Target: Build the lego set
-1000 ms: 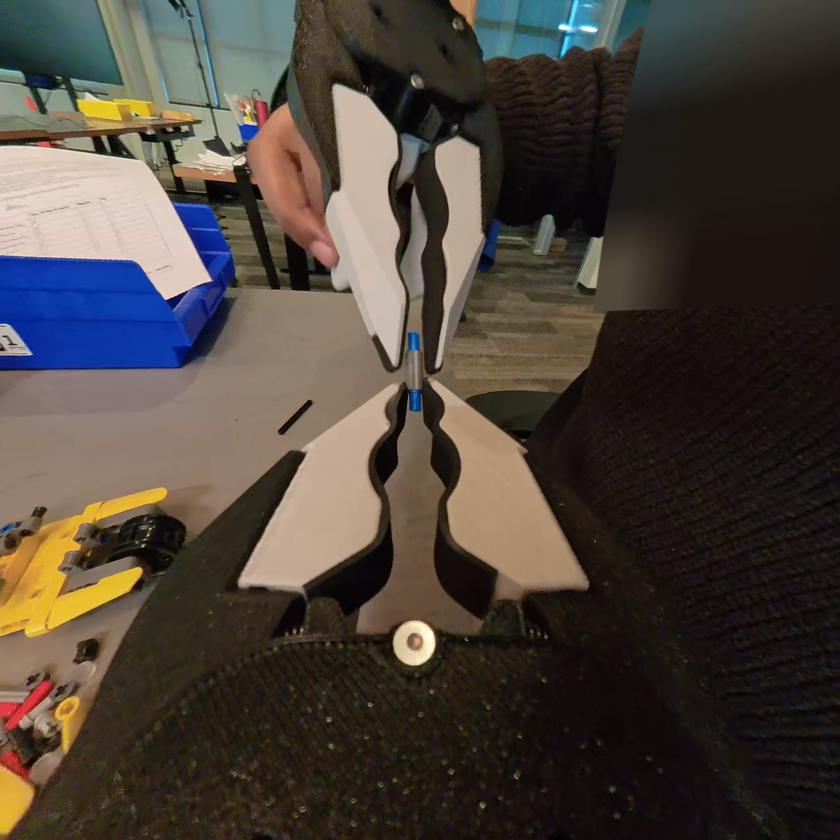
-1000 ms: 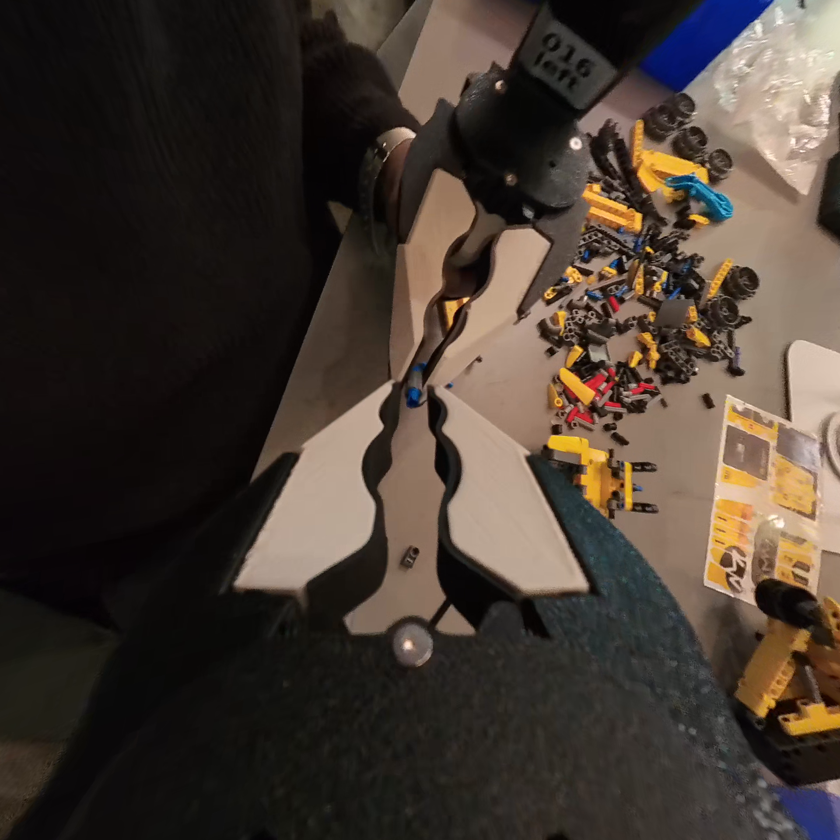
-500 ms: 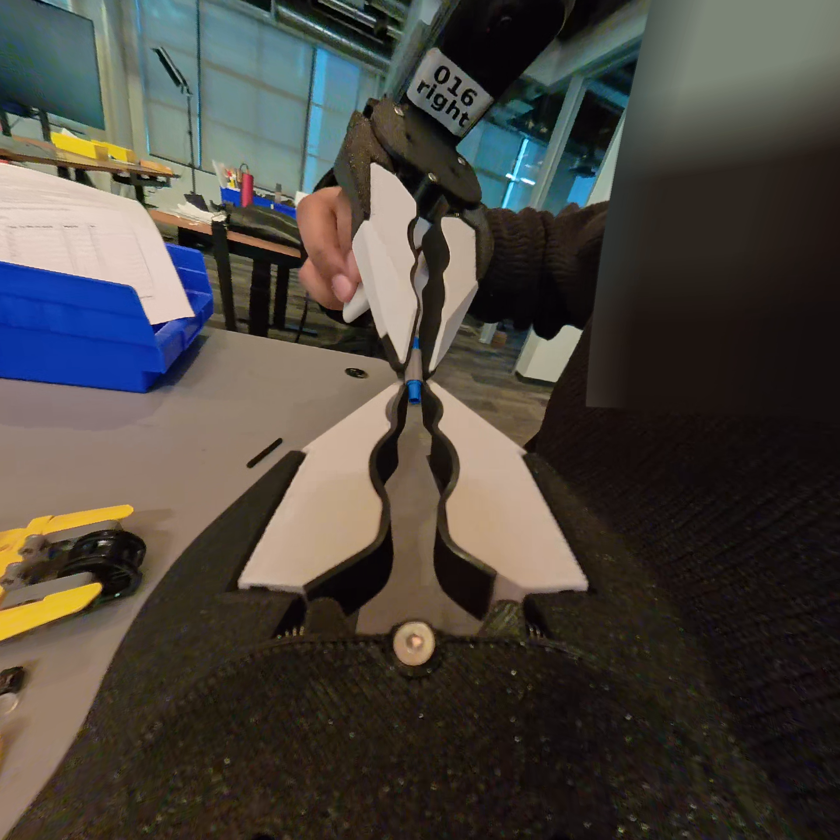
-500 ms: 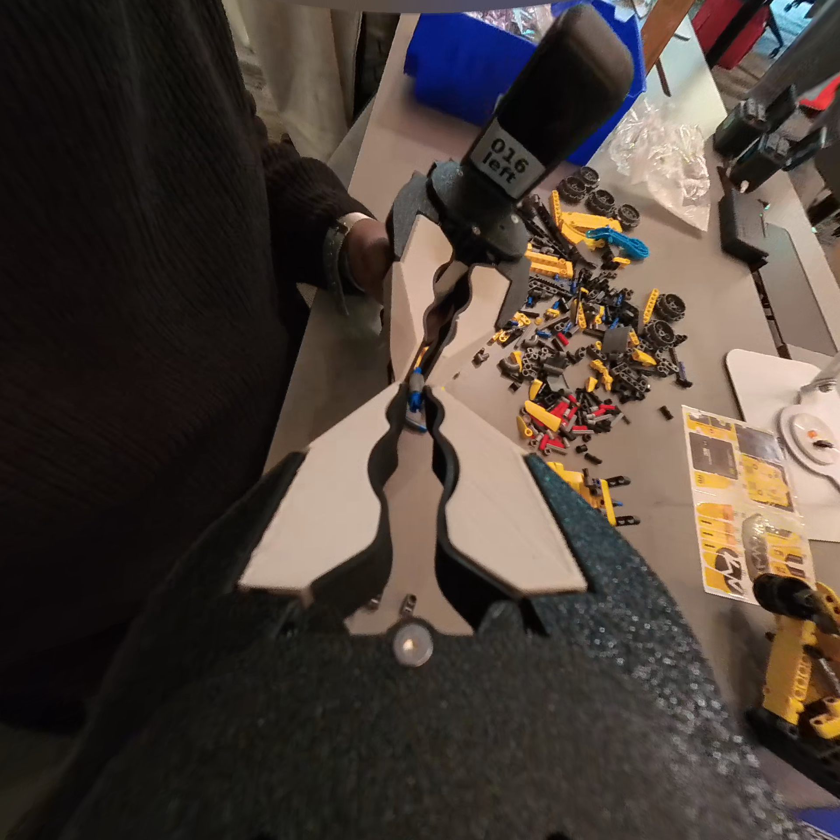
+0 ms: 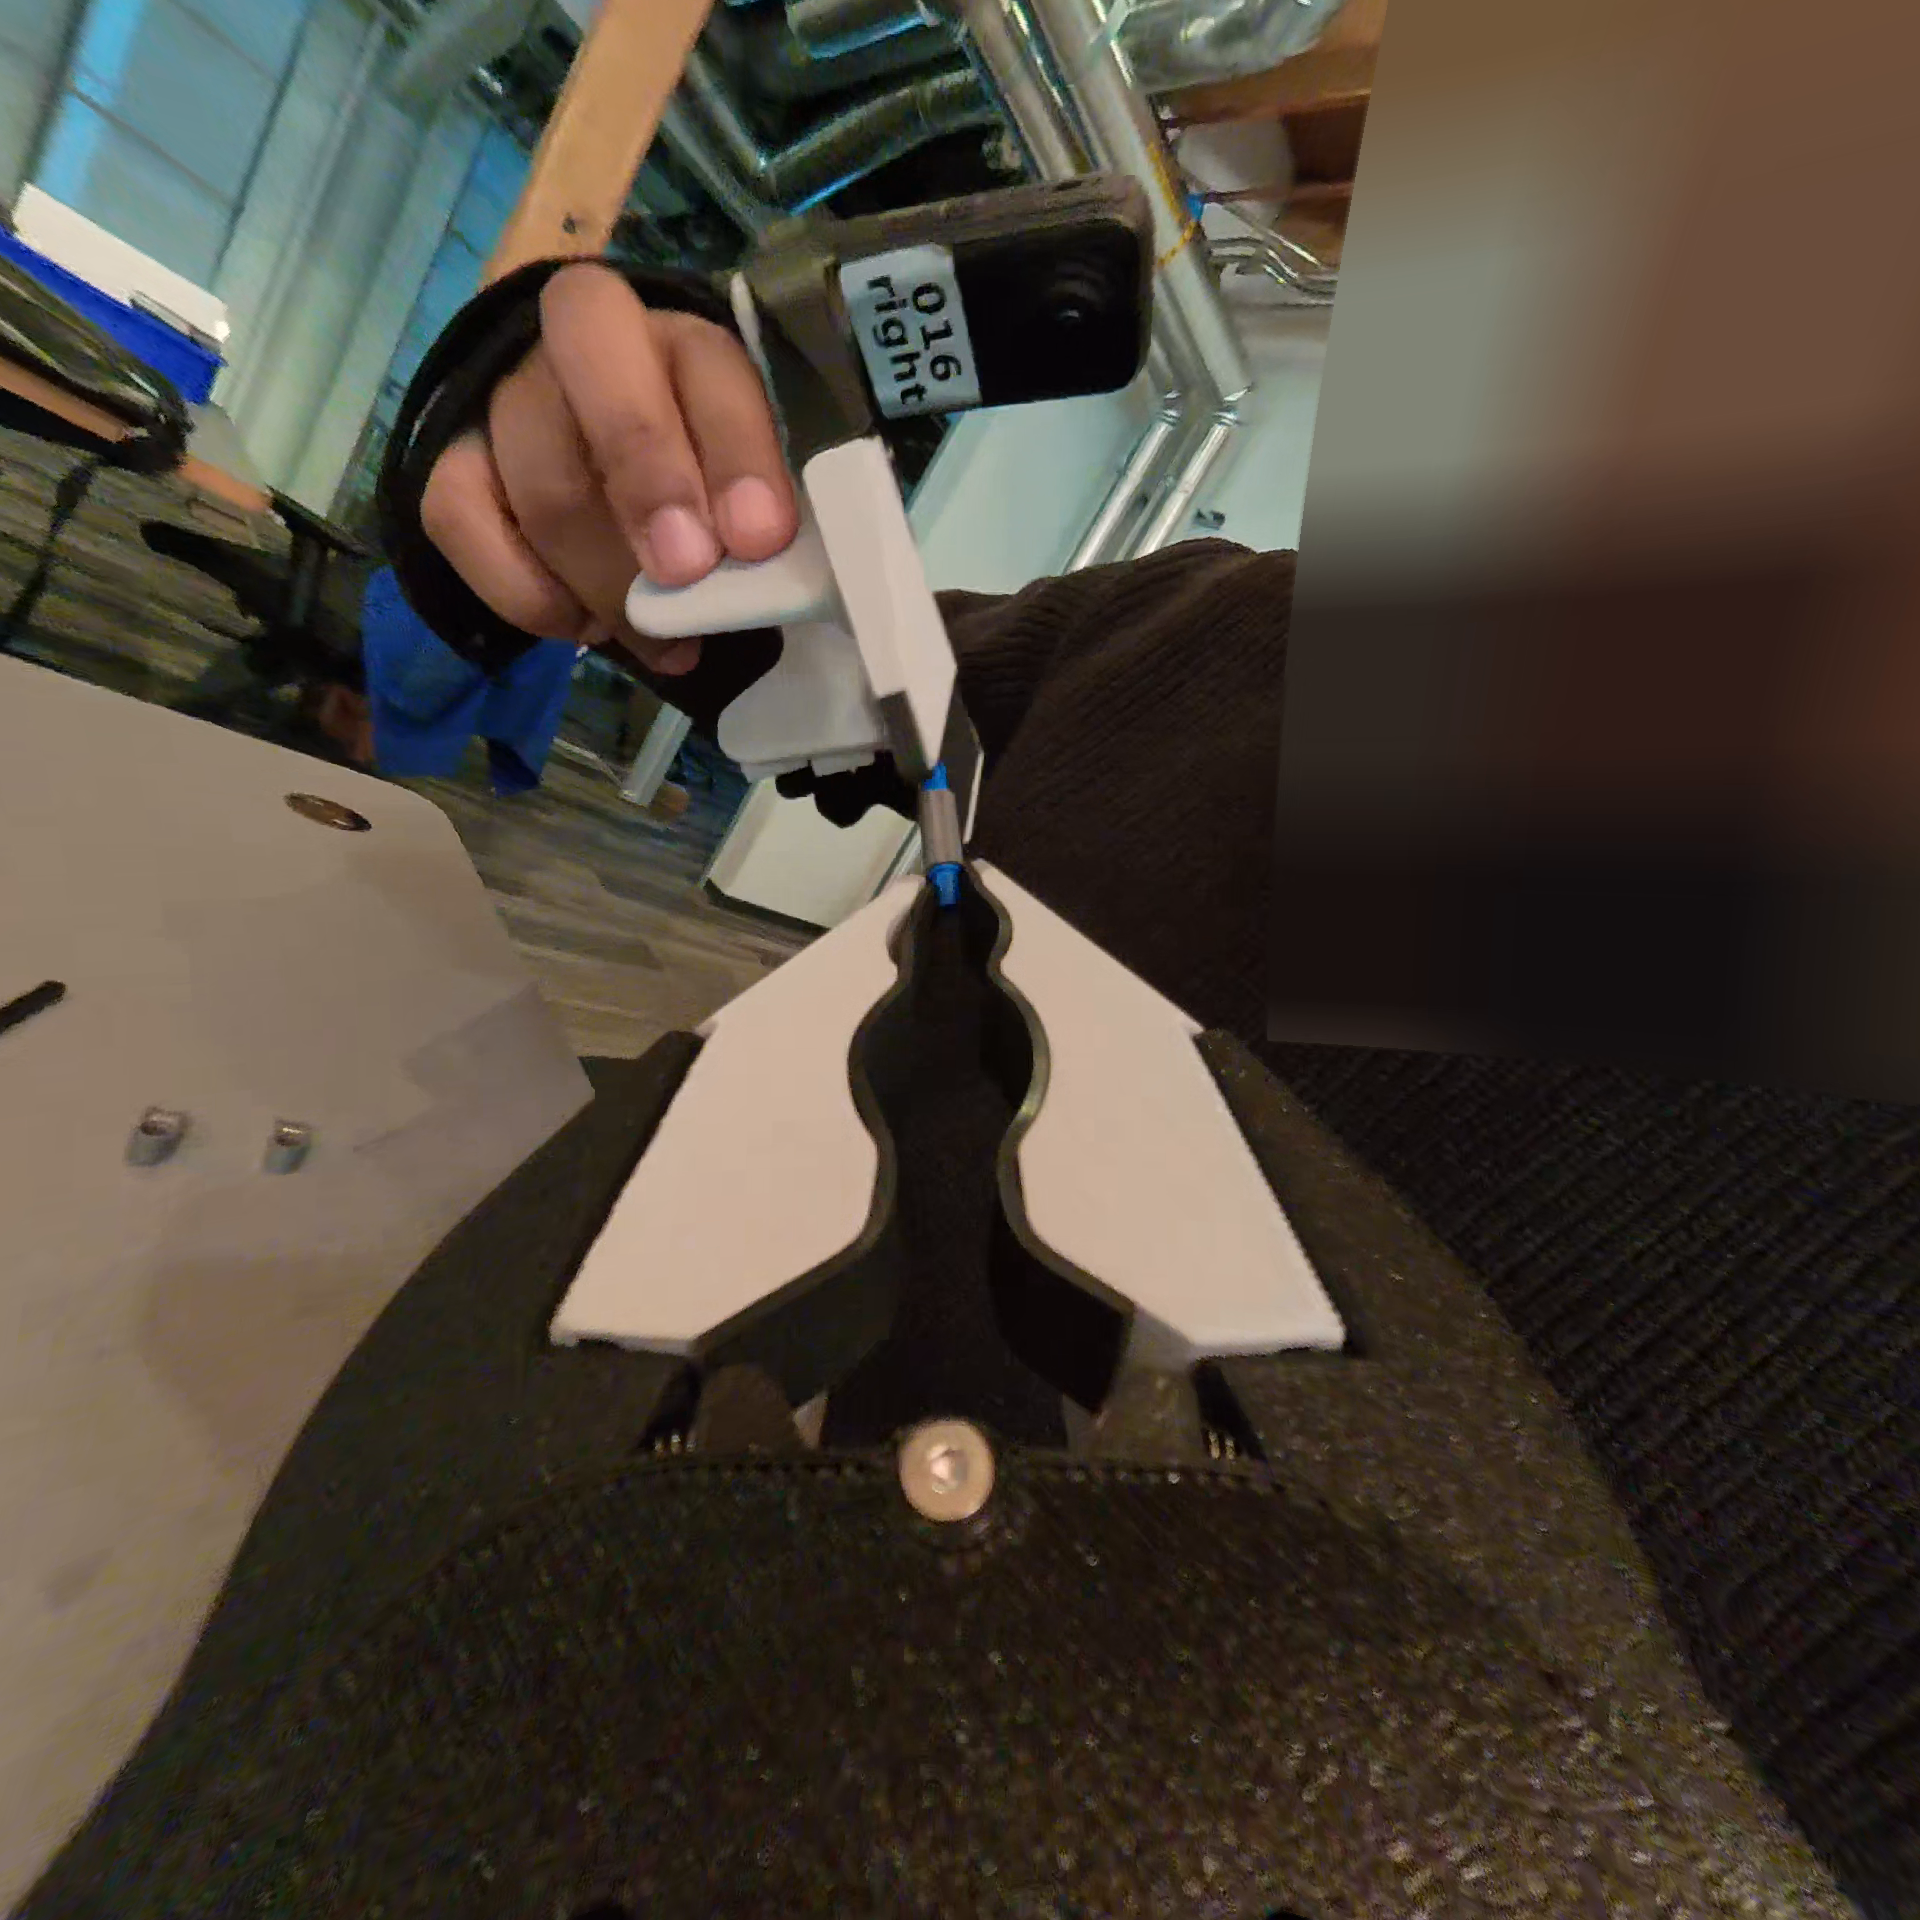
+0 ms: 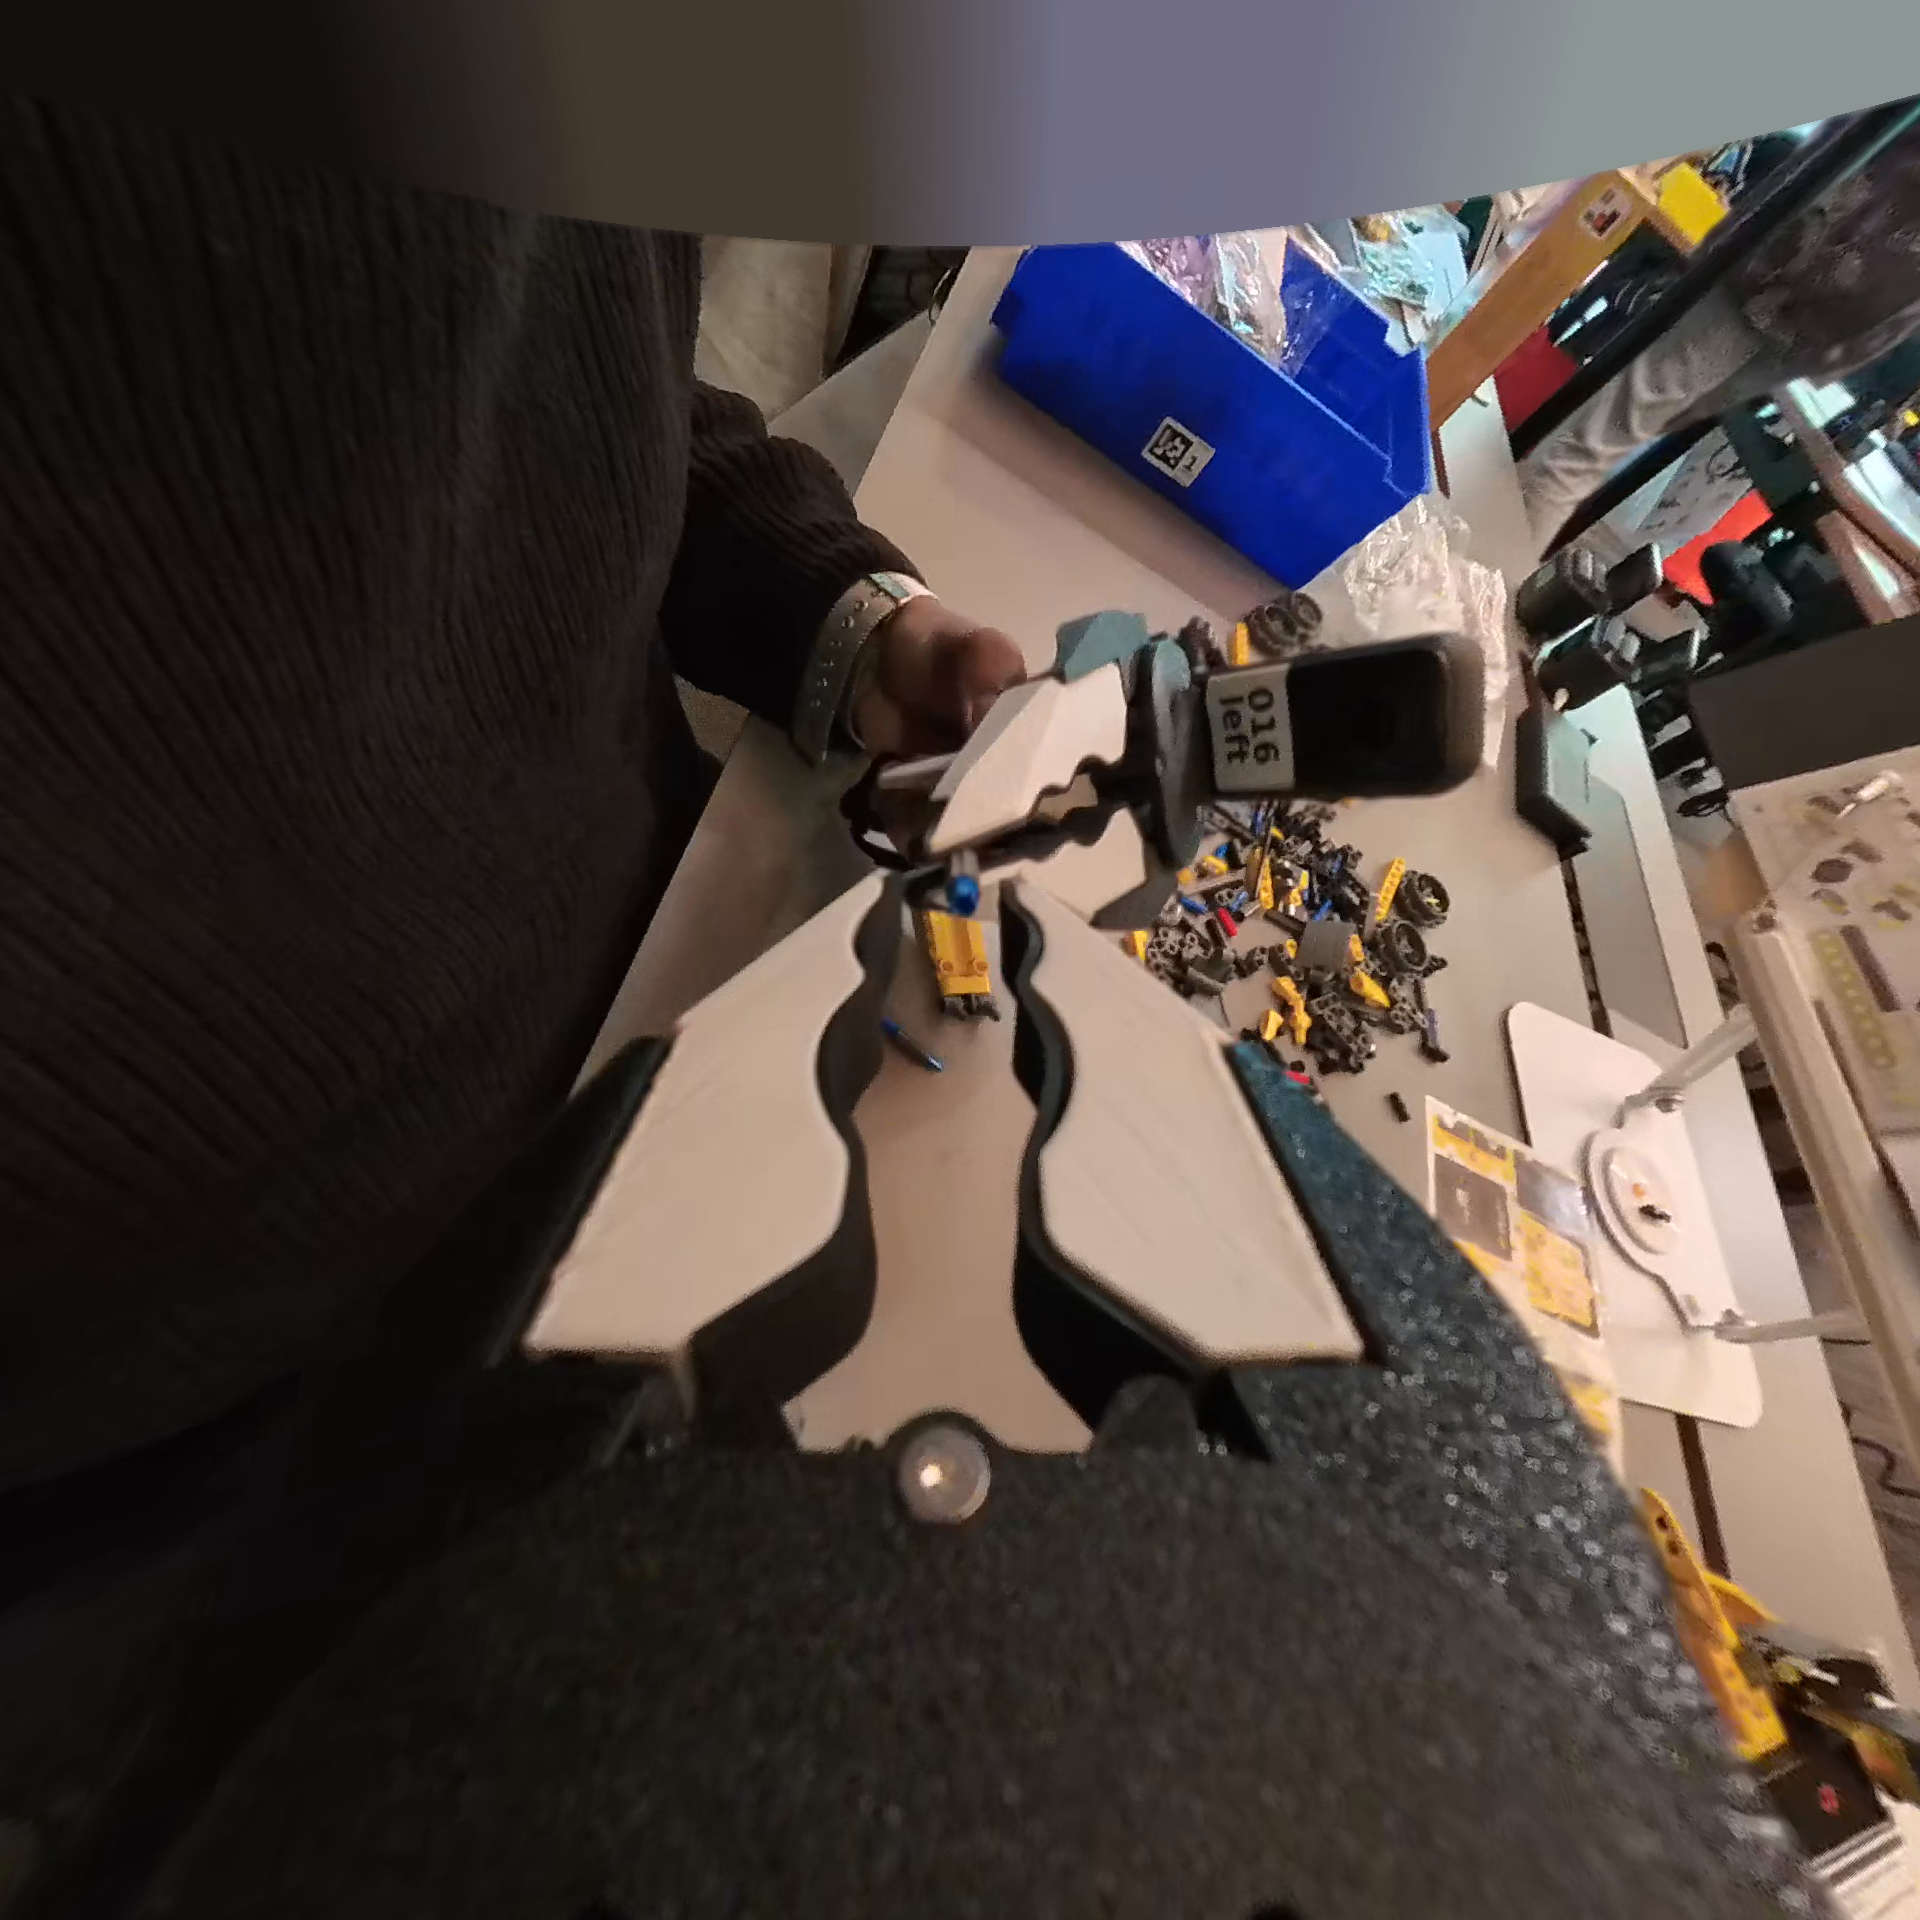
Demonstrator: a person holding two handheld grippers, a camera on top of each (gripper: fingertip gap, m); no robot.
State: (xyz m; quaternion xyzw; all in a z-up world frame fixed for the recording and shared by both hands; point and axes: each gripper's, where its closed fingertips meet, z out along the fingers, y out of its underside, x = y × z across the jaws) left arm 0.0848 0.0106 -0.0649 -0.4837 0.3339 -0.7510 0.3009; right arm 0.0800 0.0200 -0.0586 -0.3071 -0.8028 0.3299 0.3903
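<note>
Blue-ended grey pin [image 5: 940, 831] stays pinched by one end in the left gripper [image 5: 943, 899]. Right gripper [image 6: 943, 889], clamped on it a moment ago, now has fingers parted, its hold released.

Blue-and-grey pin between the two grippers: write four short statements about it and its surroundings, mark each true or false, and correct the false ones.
1. The left gripper is shut on one blue end of the pin. True.
2. The right gripper is clamped tight on the pin. False: its jaws stand apart, with the pin's other blue end between the tips.
3. The pin lies flat on the table. False: it is held up in the air.
4. A blue bin stands on the table beyond the pile of loose parts. True.
</note>
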